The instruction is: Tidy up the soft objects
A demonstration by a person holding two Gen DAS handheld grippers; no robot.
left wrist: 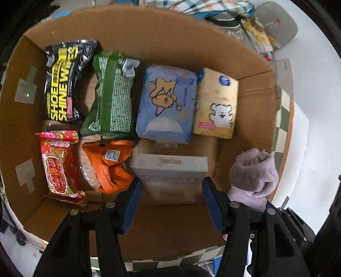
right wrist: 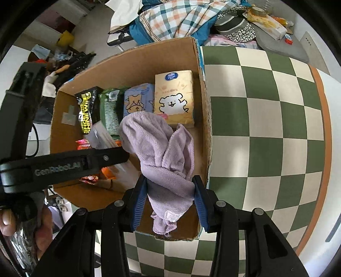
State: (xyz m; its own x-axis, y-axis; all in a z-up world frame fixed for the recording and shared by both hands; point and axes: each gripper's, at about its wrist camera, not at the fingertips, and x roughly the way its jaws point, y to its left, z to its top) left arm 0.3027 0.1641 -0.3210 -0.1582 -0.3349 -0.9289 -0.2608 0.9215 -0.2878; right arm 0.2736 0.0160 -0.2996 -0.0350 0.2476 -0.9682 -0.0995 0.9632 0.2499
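Purple towel [right wrist: 164, 157] is clamped in right claw [right wrist: 169, 199], hanging above box [right wrist: 136, 64]. Left claw [left wrist: 171, 198] is spread, empty. Towel should be lowered w/ care into gap ahead, beside white pack [left wrist: 170, 170].

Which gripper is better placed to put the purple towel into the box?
The right gripper: it already grips the purple towel above the cardboard box. The left gripper is open and holds nothing.

A green-and-cream checkered cloth [right wrist: 266, 119] with an orange border covers the table. Beyond it lie a plaid blanket [right wrist: 181, 19], a grey cap [left wrist: 277, 25] and a patterned shoe [right wrist: 236, 27]. A yellow object [right wrist: 65, 38] sits far left.
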